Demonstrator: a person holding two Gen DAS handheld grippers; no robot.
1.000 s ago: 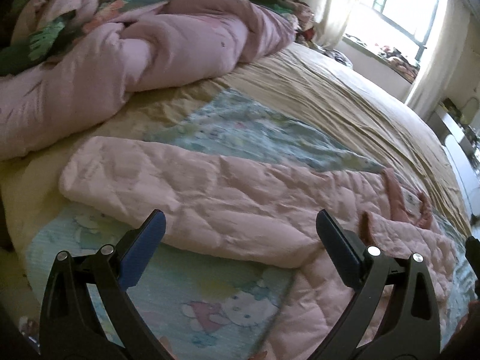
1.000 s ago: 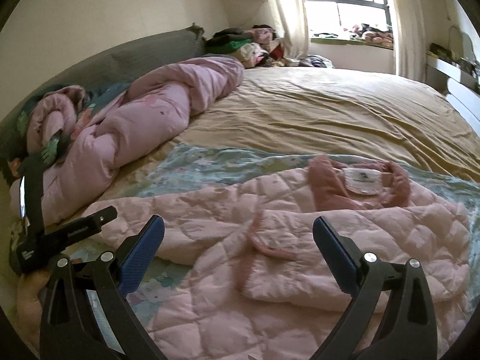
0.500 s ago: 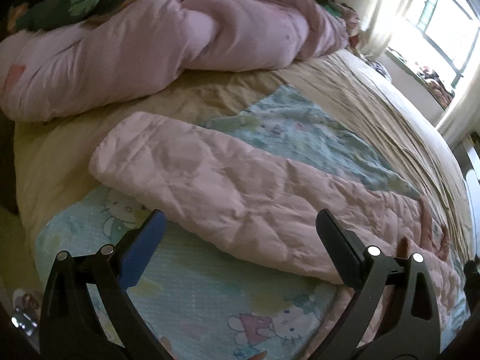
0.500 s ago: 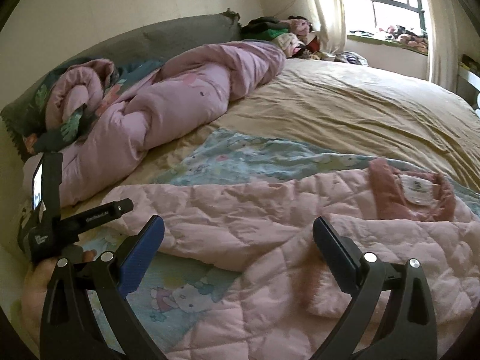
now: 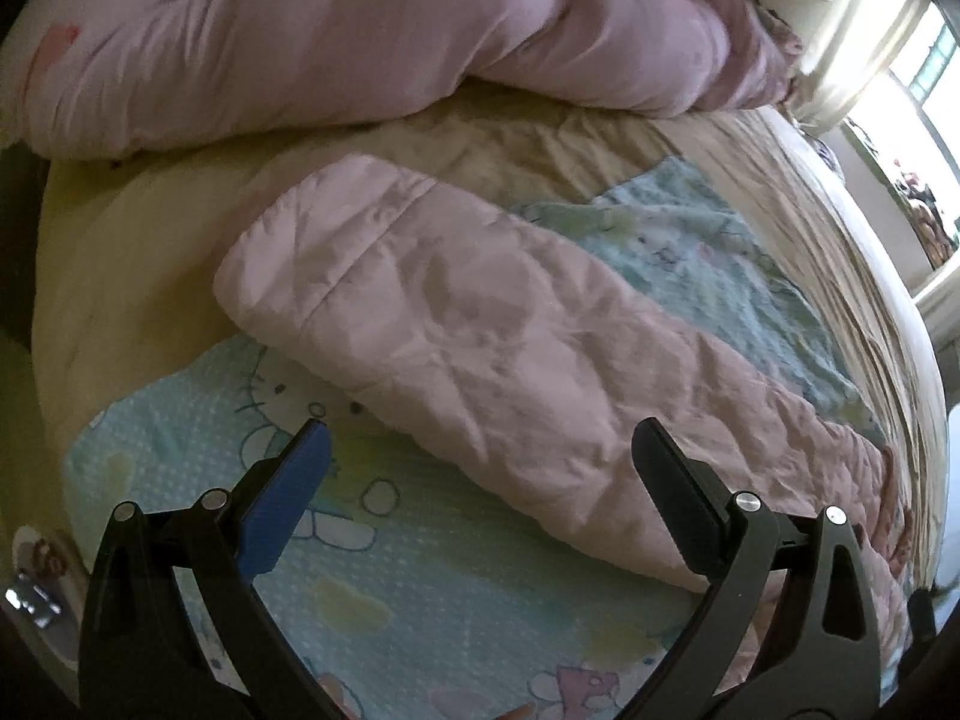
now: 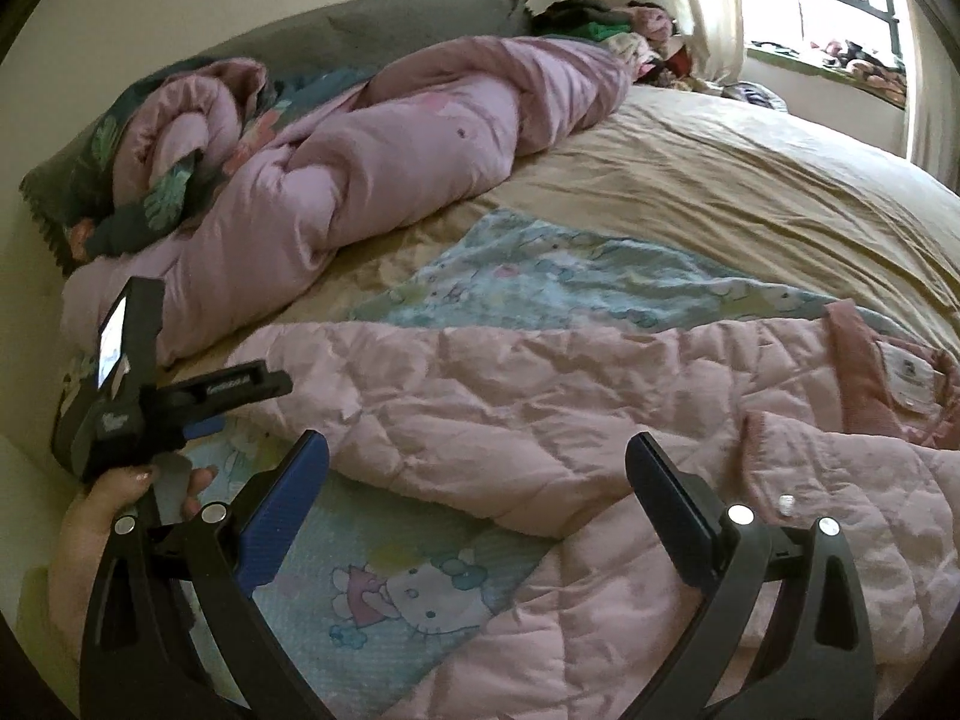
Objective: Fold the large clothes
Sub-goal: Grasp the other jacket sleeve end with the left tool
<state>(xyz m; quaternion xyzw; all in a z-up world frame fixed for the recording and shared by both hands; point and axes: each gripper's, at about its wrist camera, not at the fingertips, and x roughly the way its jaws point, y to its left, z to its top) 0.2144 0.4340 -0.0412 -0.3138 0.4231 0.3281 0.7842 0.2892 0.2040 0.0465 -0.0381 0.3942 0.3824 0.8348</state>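
Since a second ago the left gripper [image 5: 477, 444] has swung out toward the cuff end of the jacket's sleeve [image 5: 480, 354], so that the sleeve now fills the middle of its view, with the rumpled pink duvet [image 5: 336, 42] looming across 12 o'clock. The right gripper [image 6: 477, 453] has shifted the same way, leaving the dusty-rose collar [image 6: 858, 372] off at 3 o'clock.

A pink quilted jacket [image 6: 600, 420] lies spread on the bed, on a pale blue cartoon-cat sheet [image 6: 390, 588] over the tan bedspread [image 6: 750, 180]. One sleeve runs straight out, its cuff [image 5: 276, 258] at 10 o'clock in the left wrist view. The other sleeve [image 6: 852, 480] looks already folded across the chest, at 3 to 4 o'clock in the right wrist view.

Both pairs of jaws stand wide and hold nothing. In the right wrist view a hand [image 6: 120, 510] holds the left gripper at 9 o'clock, just beside the cuff end.

The step in hand appears to be the approach to the outstretched sleeve. Next, I judge, the left jaws need to drop over the cuff edge, close on both padded layers, and carry the sleeve across the body toward the collar side. Puffy slick fabric may slip from a shallow bite.
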